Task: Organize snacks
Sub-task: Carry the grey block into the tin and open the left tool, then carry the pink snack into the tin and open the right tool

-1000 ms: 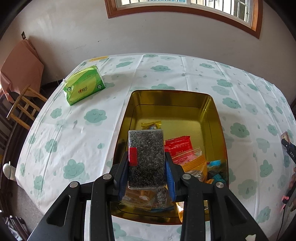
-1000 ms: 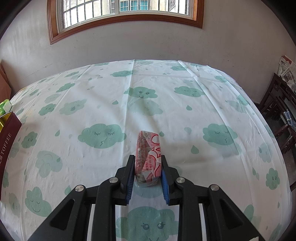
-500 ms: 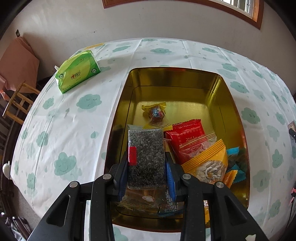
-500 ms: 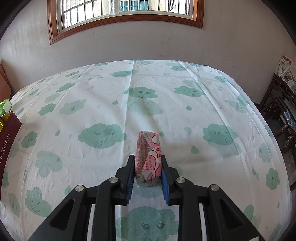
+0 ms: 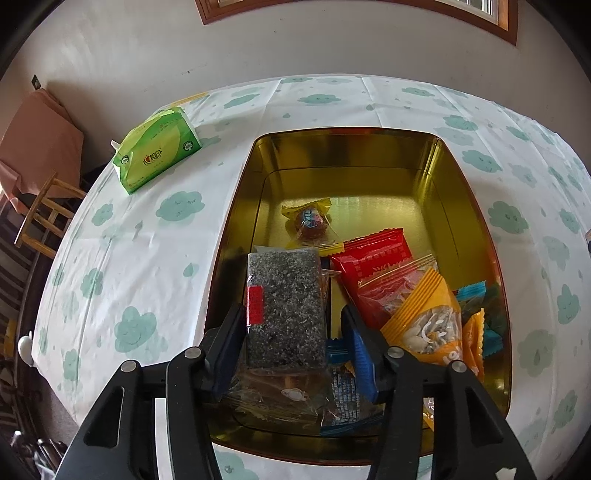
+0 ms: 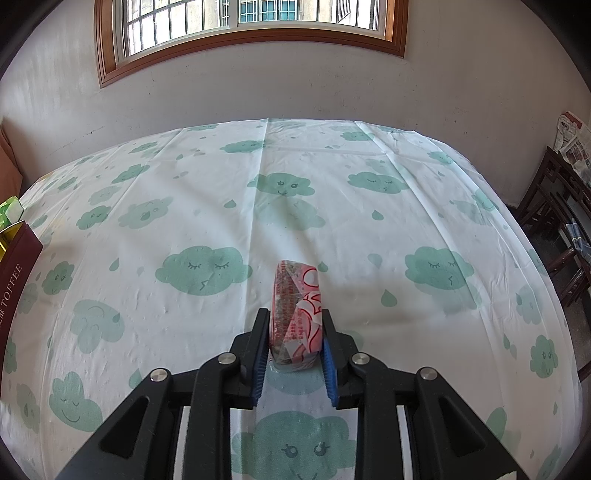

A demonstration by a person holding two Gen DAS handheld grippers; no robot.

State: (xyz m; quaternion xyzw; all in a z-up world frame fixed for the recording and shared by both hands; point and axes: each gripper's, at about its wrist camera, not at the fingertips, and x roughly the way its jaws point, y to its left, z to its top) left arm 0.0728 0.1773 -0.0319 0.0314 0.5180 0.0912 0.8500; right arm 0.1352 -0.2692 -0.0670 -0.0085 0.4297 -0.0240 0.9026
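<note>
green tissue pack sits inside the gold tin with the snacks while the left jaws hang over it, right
Not quite. The green tissue pack lies on the tablecloth, outside the gold tin and to its left, as the left wrist view shows. The snacks are in the tin, under the left jaws.

From the left wrist we look steeply down along the left gripper (image 5: 291, 339) into a gold tin (image 5: 476, 221) close below us, with the wall and a green tissue pack (image 5: 157, 153) farther off to the left. From the right wrist we look forward at a lower angle along the right gripper (image 6: 294, 345), across the tablecloth (image 6: 369, 236) to the window (image 6: 251, 22). Both views share the cloud-print tablecloth; the tin's outer side (image 6: 16, 273) shows at the right view's left edge.
</note>
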